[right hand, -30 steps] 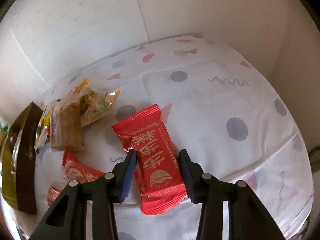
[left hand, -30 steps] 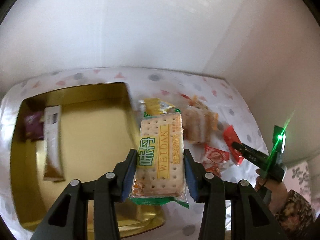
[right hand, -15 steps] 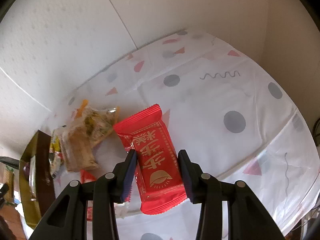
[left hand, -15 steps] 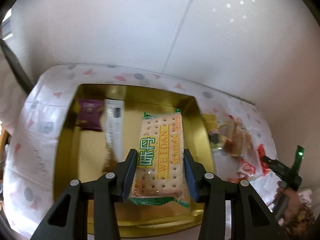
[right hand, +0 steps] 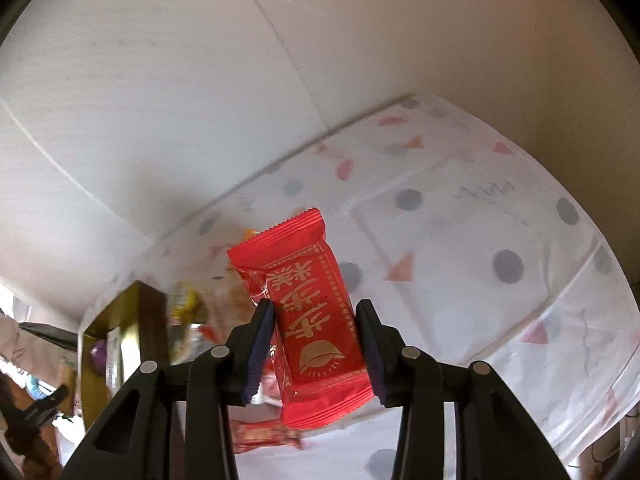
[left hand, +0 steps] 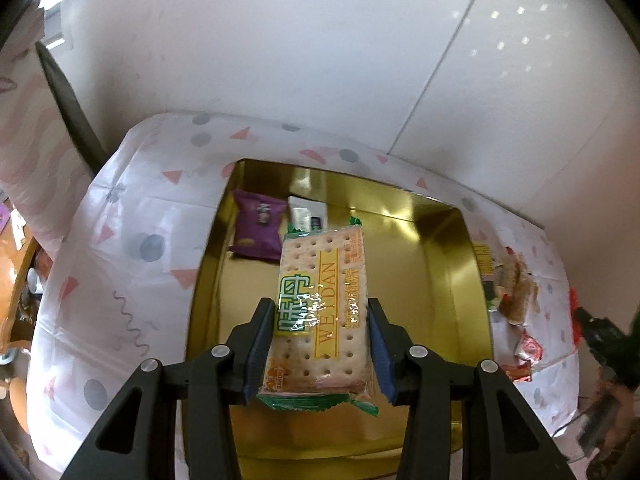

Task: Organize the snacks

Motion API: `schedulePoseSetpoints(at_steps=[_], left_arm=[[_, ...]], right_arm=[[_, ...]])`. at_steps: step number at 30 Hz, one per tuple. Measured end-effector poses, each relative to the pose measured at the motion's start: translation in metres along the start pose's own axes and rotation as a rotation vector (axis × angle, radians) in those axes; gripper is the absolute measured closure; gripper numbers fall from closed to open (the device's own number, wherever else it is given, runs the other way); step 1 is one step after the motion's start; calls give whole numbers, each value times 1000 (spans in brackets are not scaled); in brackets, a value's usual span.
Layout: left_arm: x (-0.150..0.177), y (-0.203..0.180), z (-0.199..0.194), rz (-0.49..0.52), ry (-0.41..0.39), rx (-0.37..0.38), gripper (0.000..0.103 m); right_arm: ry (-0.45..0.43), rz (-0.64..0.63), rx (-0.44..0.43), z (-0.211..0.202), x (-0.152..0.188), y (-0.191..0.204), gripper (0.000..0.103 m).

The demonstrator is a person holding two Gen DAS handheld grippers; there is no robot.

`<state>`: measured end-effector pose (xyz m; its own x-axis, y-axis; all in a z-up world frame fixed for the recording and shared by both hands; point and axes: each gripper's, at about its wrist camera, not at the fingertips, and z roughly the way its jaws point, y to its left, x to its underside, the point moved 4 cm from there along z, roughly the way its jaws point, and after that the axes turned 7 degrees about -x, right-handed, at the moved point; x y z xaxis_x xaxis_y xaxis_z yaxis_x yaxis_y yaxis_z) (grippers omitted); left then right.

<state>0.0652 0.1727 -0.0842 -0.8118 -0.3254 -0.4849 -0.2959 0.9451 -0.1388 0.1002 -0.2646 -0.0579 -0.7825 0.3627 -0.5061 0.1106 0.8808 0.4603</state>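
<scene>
The left gripper is clamping a cracker packet by its long sides, jaws closed onto the wrapper near its lower half, and is holding it above the middle of the gold tin. That lengthwise, flat grip looks chosen so the packet can be lowered straight onto the tin's floor. The wrapper is reading "WEIDAN" in gold capitals beside large green Chinese characters; a small "BANDU"-like word near the bottom corner is too small to be sure of.

Inside the tin, a purple packet and a white packet are lying against its far left corner, which suggests the person is filling the tin from that corner outward.

The right gripper is pinching a red packet across its width, lifted clear of the patterned tablecloth, apparently waiting its turn for the tin, whose corner is showing at the cloth's left edge. The packet is carrying gold Chinese characters and a gold emblem.

More loose snacks are sitting on the tablecloth just beside the tin's right wall.
</scene>
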Motion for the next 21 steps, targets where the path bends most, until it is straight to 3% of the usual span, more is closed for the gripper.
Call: schedulePoseSetpoints(at_steps=[12,21], left_arm=[[1,20,28,48,37,-80,57],[-1,16,51,118,50,-156,57]], right_arm=[[20,-102,-172,4,1,97,60],[102,-216,-264,27,23,169,61]])
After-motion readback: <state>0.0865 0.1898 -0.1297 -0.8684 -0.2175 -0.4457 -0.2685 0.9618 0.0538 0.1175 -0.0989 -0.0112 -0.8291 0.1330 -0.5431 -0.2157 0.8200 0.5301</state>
